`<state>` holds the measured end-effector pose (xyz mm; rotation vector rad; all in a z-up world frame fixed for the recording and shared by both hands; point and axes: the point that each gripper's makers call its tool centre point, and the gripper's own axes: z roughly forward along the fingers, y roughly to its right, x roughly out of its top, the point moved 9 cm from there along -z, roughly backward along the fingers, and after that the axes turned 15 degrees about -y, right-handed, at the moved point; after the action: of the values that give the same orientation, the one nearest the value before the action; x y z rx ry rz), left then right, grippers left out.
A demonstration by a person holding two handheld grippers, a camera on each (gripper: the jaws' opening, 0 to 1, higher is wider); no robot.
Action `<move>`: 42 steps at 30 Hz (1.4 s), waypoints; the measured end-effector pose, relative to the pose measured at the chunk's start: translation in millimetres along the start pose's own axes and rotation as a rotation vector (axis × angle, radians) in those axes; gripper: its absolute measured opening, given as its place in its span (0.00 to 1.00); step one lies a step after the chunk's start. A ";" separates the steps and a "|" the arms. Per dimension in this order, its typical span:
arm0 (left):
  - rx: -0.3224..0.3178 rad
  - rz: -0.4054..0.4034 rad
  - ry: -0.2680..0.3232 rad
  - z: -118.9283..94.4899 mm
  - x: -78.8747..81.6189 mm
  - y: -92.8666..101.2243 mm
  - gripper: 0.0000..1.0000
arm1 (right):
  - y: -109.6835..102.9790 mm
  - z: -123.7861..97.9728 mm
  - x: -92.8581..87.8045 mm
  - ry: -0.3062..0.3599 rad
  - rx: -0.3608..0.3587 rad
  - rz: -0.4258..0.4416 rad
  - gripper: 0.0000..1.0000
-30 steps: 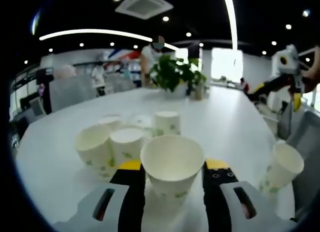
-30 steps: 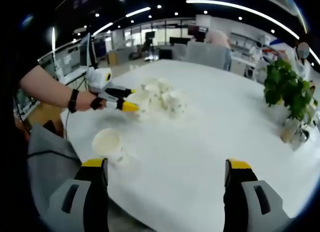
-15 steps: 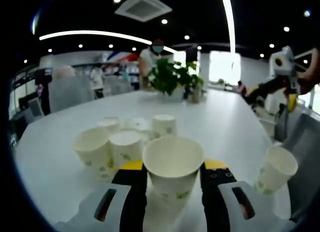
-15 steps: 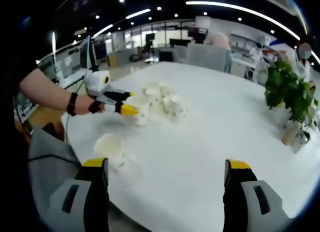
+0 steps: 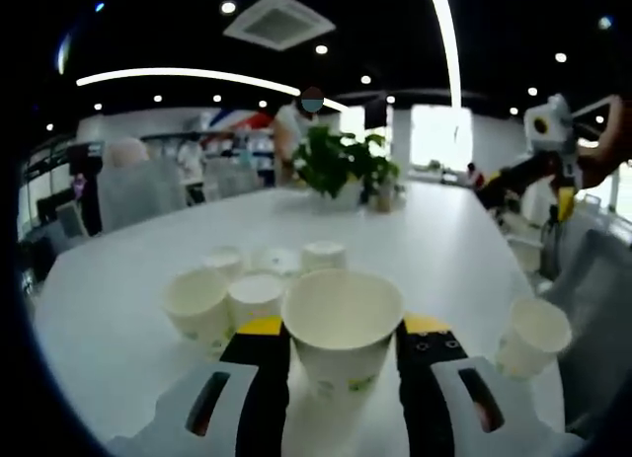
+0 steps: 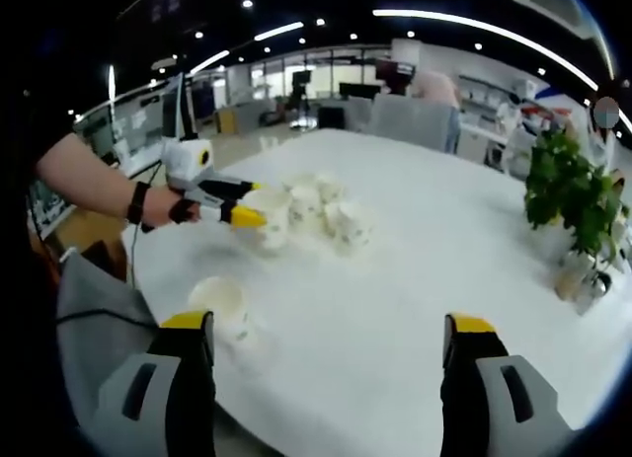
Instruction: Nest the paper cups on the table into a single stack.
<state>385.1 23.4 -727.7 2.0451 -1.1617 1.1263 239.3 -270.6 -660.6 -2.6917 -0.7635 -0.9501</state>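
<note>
My left gripper [image 5: 339, 331] is shut on a white paper cup [image 5: 342, 334] with green print, held upright above the table. Behind it stands a cluster of several paper cups [image 5: 237, 294], some upright and some upside down. A lone cup [image 5: 533, 335] stands at the right near the table edge. In the right gripper view the left gripper [image 6: 242, 210] holds its cup [image 6: 269, 212] above the cluster [image 6: 321, 208], and the lone cup [image 6: 222, 306] sits near the front edge. My right gripper [image 6: 331, 334] is open with nothing between its jaws, high over the table.
The round white table [image 6: 434, 269] has a potted plant [image 6: 571, 200] at its far side. A person's arm [image 6: 84, 176] with a wristband holds the left gripper. Grey chairs [image 5: 138, 181] stand around the table, and a person stands behind the plant [image 5: 341, 161].
The left gripper has lifted its cup higher, so the cluster and the lone cup sit lower and farther away in its view. The right gripper has stayed open and almost still.
</note>
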 end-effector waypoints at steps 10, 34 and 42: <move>-0.017 0.020 0.004 -23.0 20.5 -0.6 0.40 | 3.9 -4.5 22.0 0.061 0.003 -0.012 0.94; -0.152 0.096 0.077 -83.0 78.1 43.3 0.40 | 2.6 -10.1 36.8 0.147 0.009 -0.006 0.92; -0.212 0.109 0.051 -92.4 78.2 66.0 0.39 | 3.7 -12.2 40.8 0.158 0.022 -0.008 0.92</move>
<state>312.5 27.3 -610.5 1.8015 -1.3207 1.0508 261.8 -261.3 -625.5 -2.5589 -0.7483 -1.1339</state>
